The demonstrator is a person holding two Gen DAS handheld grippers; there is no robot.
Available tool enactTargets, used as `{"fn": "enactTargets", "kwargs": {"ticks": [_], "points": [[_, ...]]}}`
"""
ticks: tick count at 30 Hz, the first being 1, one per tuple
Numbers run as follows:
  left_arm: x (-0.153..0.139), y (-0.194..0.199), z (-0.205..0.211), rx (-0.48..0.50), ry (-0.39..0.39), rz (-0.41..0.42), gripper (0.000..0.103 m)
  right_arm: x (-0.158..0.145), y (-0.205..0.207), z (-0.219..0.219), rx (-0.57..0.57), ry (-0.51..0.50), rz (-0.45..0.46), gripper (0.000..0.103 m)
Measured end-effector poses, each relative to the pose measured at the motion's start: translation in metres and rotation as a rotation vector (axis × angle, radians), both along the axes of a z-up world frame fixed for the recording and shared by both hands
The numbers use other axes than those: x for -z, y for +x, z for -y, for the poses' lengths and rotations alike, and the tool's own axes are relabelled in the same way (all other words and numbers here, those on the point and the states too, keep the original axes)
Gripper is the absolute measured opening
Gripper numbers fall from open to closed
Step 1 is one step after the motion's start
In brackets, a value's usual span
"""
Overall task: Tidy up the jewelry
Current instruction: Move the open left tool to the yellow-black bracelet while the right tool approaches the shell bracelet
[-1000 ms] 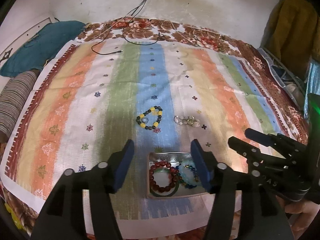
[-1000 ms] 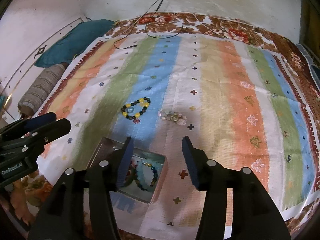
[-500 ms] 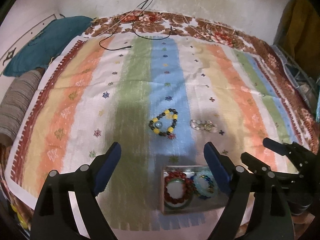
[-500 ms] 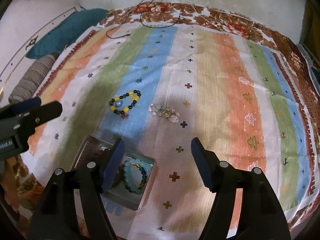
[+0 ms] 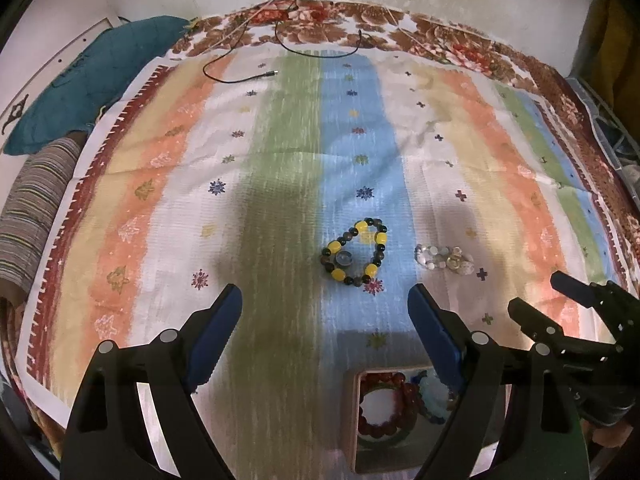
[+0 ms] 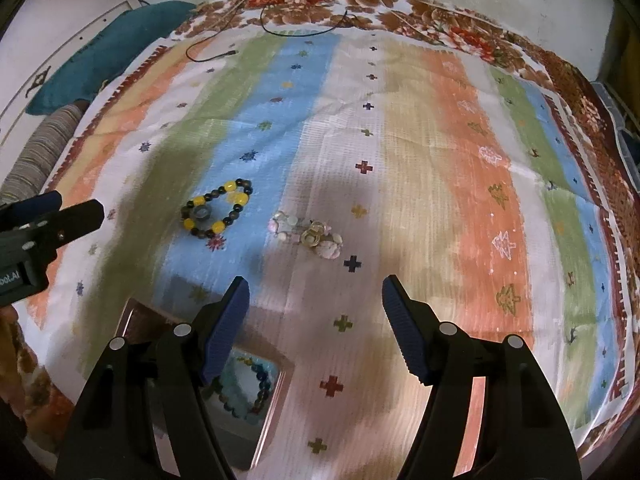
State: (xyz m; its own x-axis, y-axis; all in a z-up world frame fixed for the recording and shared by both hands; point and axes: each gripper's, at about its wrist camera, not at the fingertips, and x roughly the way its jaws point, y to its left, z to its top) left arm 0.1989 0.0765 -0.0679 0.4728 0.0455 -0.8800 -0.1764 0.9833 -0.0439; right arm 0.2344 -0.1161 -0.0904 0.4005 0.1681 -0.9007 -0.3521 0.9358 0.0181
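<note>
Left gripper: jaws spread wide, grasping nothing; it hangs above the striped cloth with the tray at its right finger.
Right gripper: jaws also spread wide and empty, held over bare cloth just right of the tray.
Tray: nearest thing, a shallow metal box at the cloth's near edge; it holds a red bead bracelet and a pale blue and dark bead bracelet. Risk: a low finger could catch the rim and tip or slide it, spilling what is already sorted.
Yellow and dark bead bracelet: lies loose on the blue stripe beyond the tray, with a small round grey piece inside its loop. Risk: a pinch on a single bead probably lets the loop swing or slip; the grey piece may be dragged off or left behind.
Shell and clear bead bracelet: lies bunched just right of the yellow one, apart from it. Risk: smooth, uneven pieces likely squirt out of the pads, and a pinch set too deep would gather cloth with them.
Cable: far end of the cloth, well clear of the jewelry.
Two grippers: both face the same small patch; reaching together could make them collide.
</note>
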Motion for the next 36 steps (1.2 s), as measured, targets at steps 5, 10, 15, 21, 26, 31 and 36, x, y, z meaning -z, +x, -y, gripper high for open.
{"fn": "enactTargets", "kwargs": {"ticks": [5, 10, 15, 21, 26, 31, 36], "points": [[0.009, 0.011, -0.003, -0.002, 0.0, -0.021, 0.084, 0.006, 0.007, -0.006, -0.01, -0.014, -0.009, 0.069], [0.016, 0.022, -0.007, -0.013, 0.003, -0.033, 0.084, 0.01, 0.012, -0.009, -0.013, -0.016, -0.019, 0.069], [0.026, 0.031, -0.01, -0.021, 0.017, -0.052, 0.084, 0.016, 0.017, -0.014, -0.024, -0.02, -0.032, 0.069], [0.034, 0.039, -0.011, -0.018, 0.029, -0.065, 0.084, 0.024, 0.025, -0.017, -0.024, -0.016, -0.057, 0.069], [0.043, 0.046, -0.007, -0.001, 0.051, -0.08, 0.084, 0.03, 0.031, -0.018, -0.021, -0.025, -0.067, 0.069], [0.046, 0.052, -0.008, 0.001, 0.045, -0.079, 0.084, 0.034, 0.036, -0.02, -0.015, -0.03, -0.076, 0.069], [0.056, 0.059, -0.01, -0.001, 0.029, -0.097, 0.084, 0.039, 0.043, -0.021, -0.011, -0.024, -0.093, 0.069]]}}
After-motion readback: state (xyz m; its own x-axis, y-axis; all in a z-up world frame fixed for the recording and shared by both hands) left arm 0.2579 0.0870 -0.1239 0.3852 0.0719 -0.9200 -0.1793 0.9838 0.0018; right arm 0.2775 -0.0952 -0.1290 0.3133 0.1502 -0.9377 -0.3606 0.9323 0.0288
